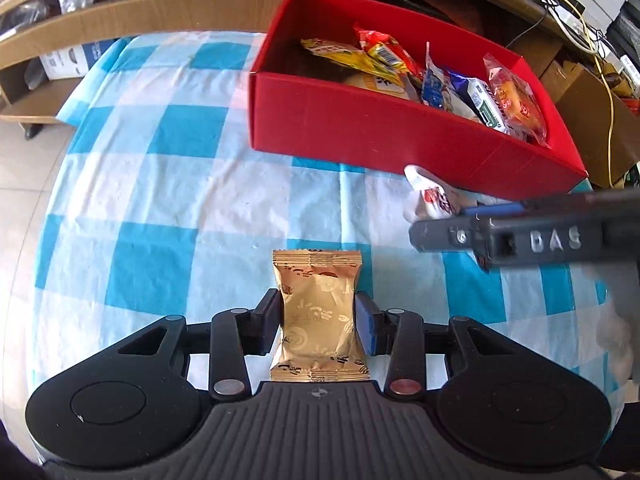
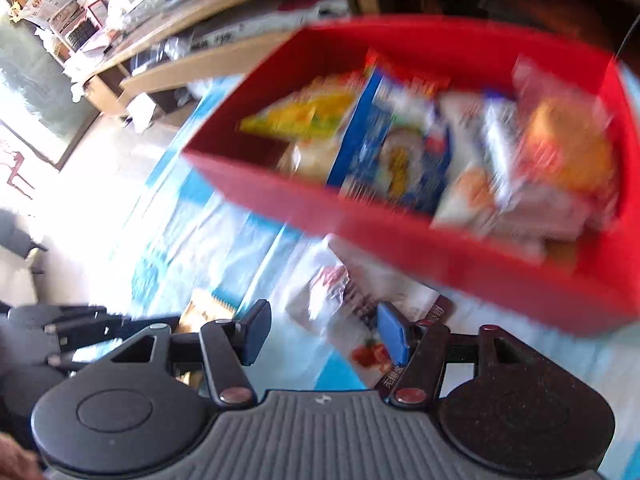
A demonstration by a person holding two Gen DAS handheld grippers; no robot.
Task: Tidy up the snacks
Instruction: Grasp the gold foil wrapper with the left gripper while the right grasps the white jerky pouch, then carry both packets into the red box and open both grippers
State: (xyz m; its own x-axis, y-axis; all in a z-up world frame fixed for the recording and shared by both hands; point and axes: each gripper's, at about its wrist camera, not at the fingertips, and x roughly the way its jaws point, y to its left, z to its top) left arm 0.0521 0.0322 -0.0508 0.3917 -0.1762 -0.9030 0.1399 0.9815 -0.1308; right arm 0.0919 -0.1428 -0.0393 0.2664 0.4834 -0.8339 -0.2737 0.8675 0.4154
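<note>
Reading "DAS" on right gripper body.

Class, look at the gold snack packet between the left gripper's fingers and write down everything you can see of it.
The gold snack packet is a small pillow pouch of shiny, crinkled foil-like film with brown printed motifs and crimped seals at both ends. It looks sealed and full. It lies lengthwise along the left gripper, whose pads press its two long sides, pinching its middle. Below it is the blue-and-white checked cloth; whether it rests on the cloth cannot be told.
</note>
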